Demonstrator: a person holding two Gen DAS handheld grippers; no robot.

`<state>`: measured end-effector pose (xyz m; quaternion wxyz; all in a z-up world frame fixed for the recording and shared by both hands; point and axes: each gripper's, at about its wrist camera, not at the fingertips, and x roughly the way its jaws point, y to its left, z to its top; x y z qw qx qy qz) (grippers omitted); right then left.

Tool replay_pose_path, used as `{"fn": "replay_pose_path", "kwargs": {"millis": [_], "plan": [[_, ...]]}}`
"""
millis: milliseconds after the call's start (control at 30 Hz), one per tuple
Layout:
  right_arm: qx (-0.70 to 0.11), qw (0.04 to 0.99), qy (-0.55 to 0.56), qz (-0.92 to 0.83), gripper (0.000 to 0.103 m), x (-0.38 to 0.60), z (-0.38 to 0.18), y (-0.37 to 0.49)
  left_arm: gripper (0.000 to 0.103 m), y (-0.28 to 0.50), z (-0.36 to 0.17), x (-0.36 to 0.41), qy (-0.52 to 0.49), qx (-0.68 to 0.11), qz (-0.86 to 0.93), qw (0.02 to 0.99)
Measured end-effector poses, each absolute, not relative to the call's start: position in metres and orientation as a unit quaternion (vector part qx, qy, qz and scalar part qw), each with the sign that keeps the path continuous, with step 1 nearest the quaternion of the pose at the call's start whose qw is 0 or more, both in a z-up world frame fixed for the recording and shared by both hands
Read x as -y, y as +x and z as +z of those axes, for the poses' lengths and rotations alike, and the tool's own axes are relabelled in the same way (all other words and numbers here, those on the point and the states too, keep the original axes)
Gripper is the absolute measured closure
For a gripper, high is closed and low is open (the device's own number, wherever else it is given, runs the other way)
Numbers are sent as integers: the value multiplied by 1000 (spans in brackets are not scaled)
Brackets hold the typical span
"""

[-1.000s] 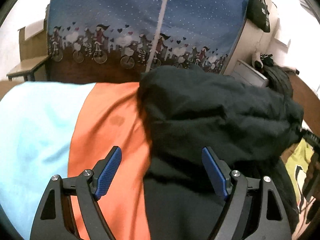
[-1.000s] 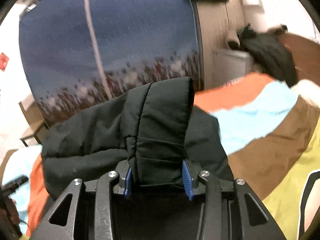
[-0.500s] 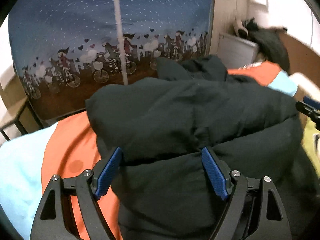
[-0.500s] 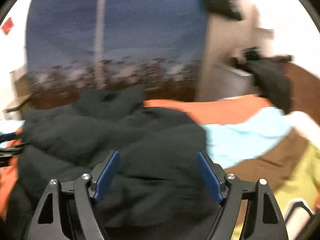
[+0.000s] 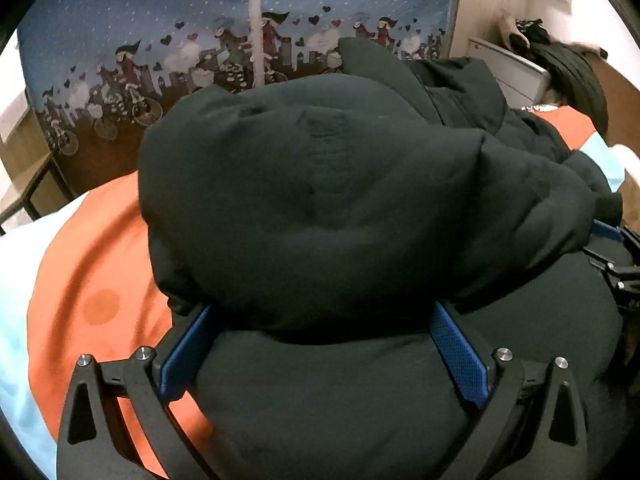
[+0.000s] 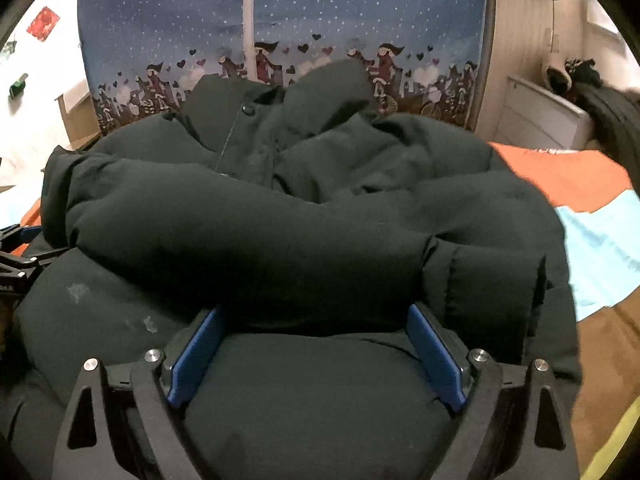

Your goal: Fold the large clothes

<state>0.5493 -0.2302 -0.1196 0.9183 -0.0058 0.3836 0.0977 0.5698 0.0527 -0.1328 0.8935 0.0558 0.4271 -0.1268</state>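
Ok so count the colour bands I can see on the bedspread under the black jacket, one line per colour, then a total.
Orange: 1
Light blue: 1
Brown: 1
Yellow-green: 1
Total: 4 bands on the bedspread, with the black jacket lying on top.

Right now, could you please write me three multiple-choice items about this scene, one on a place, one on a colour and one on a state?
1. Where does the black padded jacket lie?
A. On the colourful bedspread
B. On a hanger
C. In a drawer

2. What colour is the bedspread strip right beside the jacket in the left wrist view?
A. Green
B. Orange
C. Purple

3. How does the right tool stand?
A. Clamped on a sleeve cuff
B. Jaws apart, pads pressing nothing
C. Out of view

Answers:
1 A: the jacket is heaped on the bedspread, whose bands show on either side.
2 B: an orange band borders the jacket, with light blue beyond it.
3 B: its blue pads stand wide and are opening, with jacket bulk between them; the left tool looks the same.
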Motion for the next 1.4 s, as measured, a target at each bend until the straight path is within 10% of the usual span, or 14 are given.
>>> {"fn": "replay_pose_path", "kwargs": {"millis": [467,900,1400], "plan": [[-391,918,-26,57,11,218,-130,548,1,571,-137,-56,50,-415,-136,898],[-404,914,31,-22,3,203,-17,498,1,531,-80,-98,-5,-427,-191,884],[-401,913,58,46,3,238,12,538,1,635,-10,-61,-65,-399,-159,901]]}}
